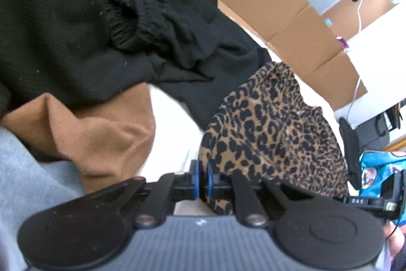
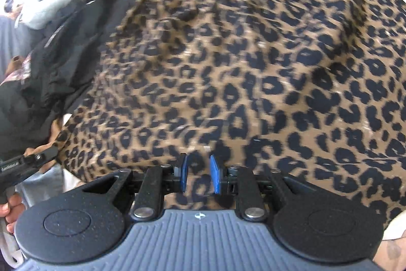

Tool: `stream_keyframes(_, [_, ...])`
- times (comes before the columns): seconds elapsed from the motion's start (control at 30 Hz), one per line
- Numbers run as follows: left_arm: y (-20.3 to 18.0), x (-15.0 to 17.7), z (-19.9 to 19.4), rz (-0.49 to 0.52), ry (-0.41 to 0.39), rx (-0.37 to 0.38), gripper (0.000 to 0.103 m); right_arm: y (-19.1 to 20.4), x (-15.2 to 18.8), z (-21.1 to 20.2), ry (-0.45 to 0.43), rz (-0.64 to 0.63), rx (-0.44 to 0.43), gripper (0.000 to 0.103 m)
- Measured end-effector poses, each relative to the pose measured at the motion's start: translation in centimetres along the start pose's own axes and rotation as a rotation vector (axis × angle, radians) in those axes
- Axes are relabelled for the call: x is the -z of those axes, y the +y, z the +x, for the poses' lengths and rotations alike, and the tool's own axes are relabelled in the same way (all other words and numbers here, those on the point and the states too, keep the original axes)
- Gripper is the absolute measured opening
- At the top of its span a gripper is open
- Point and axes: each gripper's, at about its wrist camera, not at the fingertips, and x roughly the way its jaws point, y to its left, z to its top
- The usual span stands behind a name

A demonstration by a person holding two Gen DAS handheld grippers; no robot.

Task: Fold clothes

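Observation:
A leopard-print garment (image 1: 274, 133) lies spread on a white surface (image 1: 170, 123). In the left wrist view my left gripper (image 1: 202, 179) is shut on the garment's near edge, and the fabric runs on under the blue pads. The same garment (image 2: 241, 67) fills most of the right wrist view. There my right gripper (image 2: 198, 175) hovers low over its near part. The blue pads (image 2: 215, 177) stand a little apart, with flat fabric showing between them and nothing pinched. The left gripper's fingers (image 2: 38, 159) also show at that garment's left edge.
A heap of black clothes (image 1: 101, 17) lies beyond the left gripper, with a tan garment (image 1: 101, 133) and grey fabric (image 1: 25, 182) beside it. Flattened cardboard (image 1: 291, 24) lines the far side. A blue patterned item (image 1: 375, 169) sits at the right edge. A person's hand (image 2: 10, 207) holds the left gripper.

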Motion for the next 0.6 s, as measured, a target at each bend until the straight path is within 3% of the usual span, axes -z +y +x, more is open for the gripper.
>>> stream_keyframes(0.13, [-1.8, -0.3, -0.9, 0.024, -0.024, 0.013, 0.004, 1.9, -0.1, -0.7, -0.017, -0.045, -0.042, 0.030])
stream_keyframes(0.2, [-2.8, -0.5, -1.4, 0.036, -0.038, 0.032, 0.004, 2.8, -0.1, -1.2, -0.030, -0.073, -0.064, 0.044])
stream_keyframes(0.43, [-6.8, -0.9, -1.8, 0.082, -0.068, 0.101, 0.003, 5.4, -0.1, -2.5, -0.064, -0.169, -0.134, 0.044])
stream_keyframes(0.6, [-9.3, -1.0, -1.3, 0.083, -0.045, 0.168, 0.003, 6.9, 0.2, -3.2, -0.083, -0.231, -0.173, 0.051])
